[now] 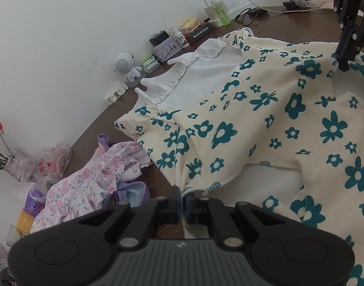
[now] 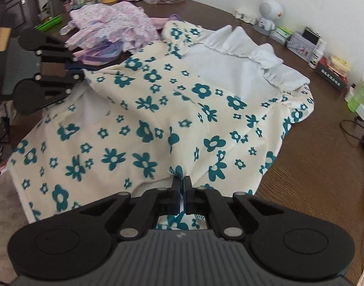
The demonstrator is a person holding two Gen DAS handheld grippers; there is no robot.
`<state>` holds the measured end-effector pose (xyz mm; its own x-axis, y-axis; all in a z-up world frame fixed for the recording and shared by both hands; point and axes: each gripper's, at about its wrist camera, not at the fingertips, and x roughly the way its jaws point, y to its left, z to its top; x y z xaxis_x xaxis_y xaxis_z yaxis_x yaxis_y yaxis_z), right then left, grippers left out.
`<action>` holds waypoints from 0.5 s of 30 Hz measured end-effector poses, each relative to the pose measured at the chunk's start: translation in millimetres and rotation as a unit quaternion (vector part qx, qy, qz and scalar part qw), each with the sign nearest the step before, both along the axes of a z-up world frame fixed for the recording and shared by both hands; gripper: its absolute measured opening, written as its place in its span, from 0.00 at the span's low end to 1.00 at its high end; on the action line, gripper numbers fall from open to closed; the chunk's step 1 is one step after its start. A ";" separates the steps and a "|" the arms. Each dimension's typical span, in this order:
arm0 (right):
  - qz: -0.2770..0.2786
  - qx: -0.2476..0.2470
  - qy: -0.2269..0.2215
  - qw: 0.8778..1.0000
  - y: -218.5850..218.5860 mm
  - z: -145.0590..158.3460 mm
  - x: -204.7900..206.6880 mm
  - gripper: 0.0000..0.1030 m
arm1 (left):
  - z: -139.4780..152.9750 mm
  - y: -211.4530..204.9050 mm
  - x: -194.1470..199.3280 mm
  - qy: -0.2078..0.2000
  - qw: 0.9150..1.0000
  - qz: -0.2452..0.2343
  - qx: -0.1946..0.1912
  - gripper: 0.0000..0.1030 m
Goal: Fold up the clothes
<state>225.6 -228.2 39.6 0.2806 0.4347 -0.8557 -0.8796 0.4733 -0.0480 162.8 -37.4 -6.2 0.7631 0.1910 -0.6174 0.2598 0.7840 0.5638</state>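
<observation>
Cream cotton printed with teal flowers, the garment (image 2: 158, 119) fills the centre of both frames on the brown table (image 2: 313, 178). You hold its hem pinched in both the left gripper (image 1: 183, 194) and right gripper (image 2: 183, 183); lift evenly, keep edges level. Pink clothes (image 2: 110, 31) lie upper left.

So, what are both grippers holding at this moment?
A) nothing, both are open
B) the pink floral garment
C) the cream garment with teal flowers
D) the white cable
C: the left gripper and the right gripper are each shut on an edge of the cream garment, which hangs stretched between them.
</observation>
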 end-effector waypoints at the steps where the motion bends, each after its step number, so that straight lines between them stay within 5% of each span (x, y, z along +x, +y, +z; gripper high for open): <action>1: 0.003 -0.007 -0.002 1.000 0.5 -0.8 -1.6 0.01 | -1.0 1.6 1.0 0.003 1.000 0.001 0.000 0.08; 7: -0.012 -0.018 -0.014 1.000 0.1 -9.8 -2.7 0.07 | 3.5 2.7 -12.8 -0.012 0.999 -0.032 0.016 0.21; 15: 0.016 -0.050 -0.097 0.994 23.6 -17.4 -17.9 0.13 | -7.2 -23.0 -29.3 -0.030 0.982 -0.147 0.117 0.17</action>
<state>207.7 -204.6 22.2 0.4324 0.3606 -0.8265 -0.8633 0.4302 -0.2639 133.5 -60.3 -13.3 0.8399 0.0895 -0.5353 0.4162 0.5269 0.7411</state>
